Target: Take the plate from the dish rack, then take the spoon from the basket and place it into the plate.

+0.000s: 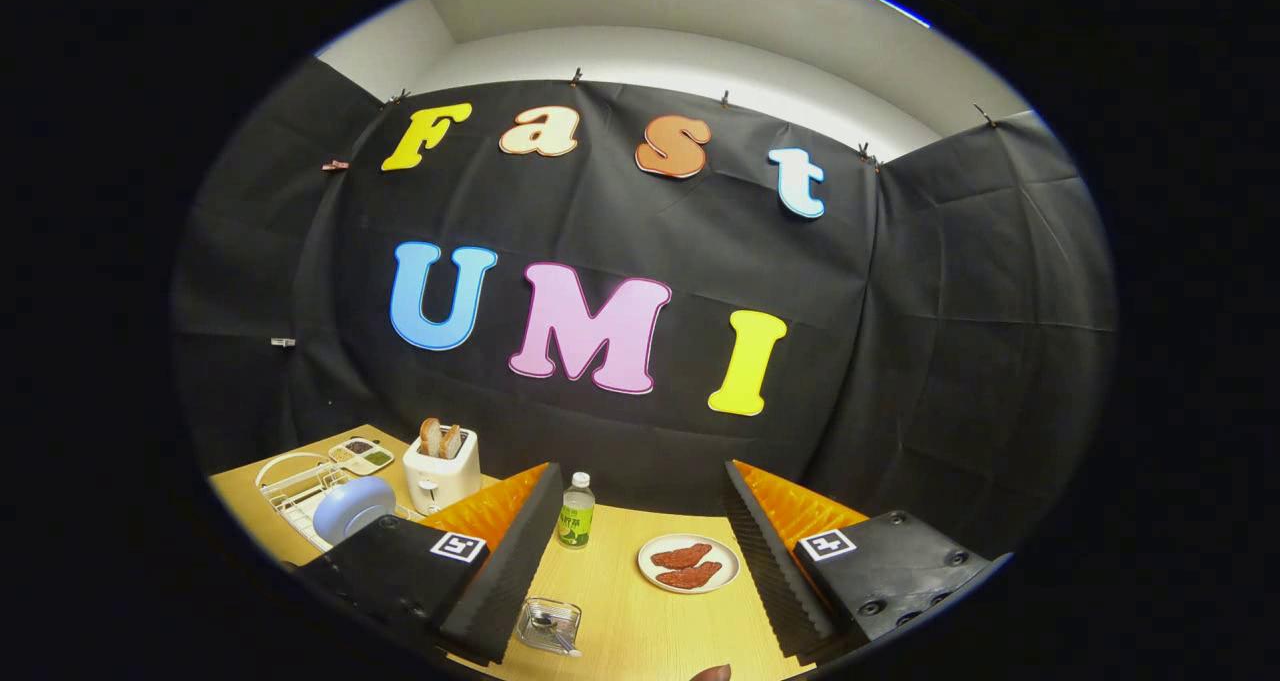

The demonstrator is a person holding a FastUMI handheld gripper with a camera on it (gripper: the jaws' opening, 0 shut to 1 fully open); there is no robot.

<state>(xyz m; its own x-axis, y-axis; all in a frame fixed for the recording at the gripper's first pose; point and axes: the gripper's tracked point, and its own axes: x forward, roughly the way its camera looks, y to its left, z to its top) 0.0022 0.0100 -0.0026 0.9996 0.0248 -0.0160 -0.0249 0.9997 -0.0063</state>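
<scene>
A pale blue plate (pixel 352 506) stands on edge in the white wire dish rack (pixel 288 488), left of and beyond my left finger, which hides part of the plate. A small see-through basket (pixel 548 626) sits on the table close beside the inner side of the left finger, with a metal spoon (pixel 545 622) lying in it. My gripper (pixel 640 469) is open wide above the table, and nothing is between its fingers.
On the wooden table (pixel 620 601) a white toaster (pixel 441 471) holding bread slices stands behind the rack, beside a small divided dish (pixel 361 454). A green-labelled bottle (pixel 576 510) stands ahead. A white plate with two brown pieces (pixel 689 563) lies near the right finger.
</scene>
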